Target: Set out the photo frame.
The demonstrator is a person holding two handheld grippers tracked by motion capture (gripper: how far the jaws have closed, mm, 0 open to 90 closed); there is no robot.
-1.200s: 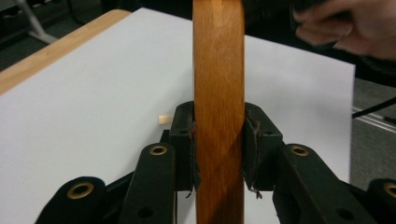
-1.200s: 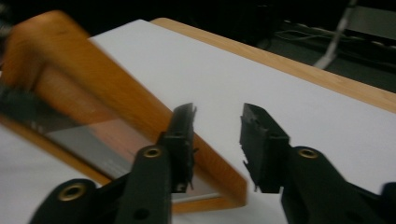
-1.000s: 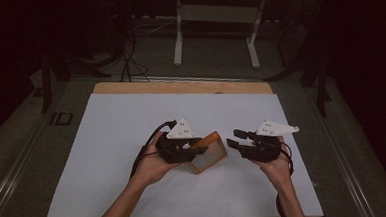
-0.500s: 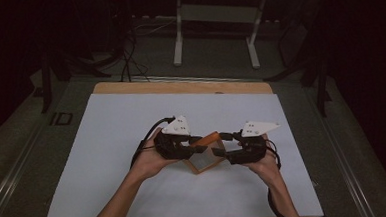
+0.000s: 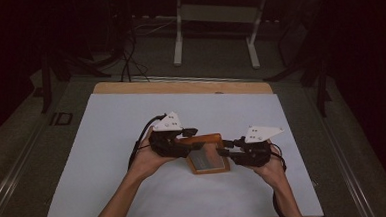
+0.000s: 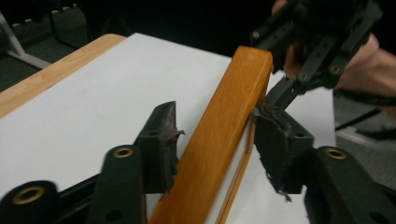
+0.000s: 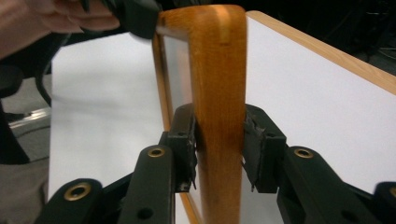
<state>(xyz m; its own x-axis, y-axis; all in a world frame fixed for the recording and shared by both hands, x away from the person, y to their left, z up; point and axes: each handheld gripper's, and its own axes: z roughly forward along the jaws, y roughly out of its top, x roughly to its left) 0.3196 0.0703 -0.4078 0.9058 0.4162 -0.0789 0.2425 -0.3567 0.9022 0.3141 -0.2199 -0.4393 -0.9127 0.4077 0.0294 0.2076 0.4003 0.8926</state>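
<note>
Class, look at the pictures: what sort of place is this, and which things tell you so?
Probably a lab or studio set up for recording. A white sheet covers a wooden table under bright light, the surroundings are dark, and cables and a metal stand sit on the floor behind.

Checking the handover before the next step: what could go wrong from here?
The left gripper has just been opening, with the wooden frame between its pads, so the frame hangs on the right gripper alone. That grip takes one edge only, so the frame could pivot or slip onto the white mat.
</note>
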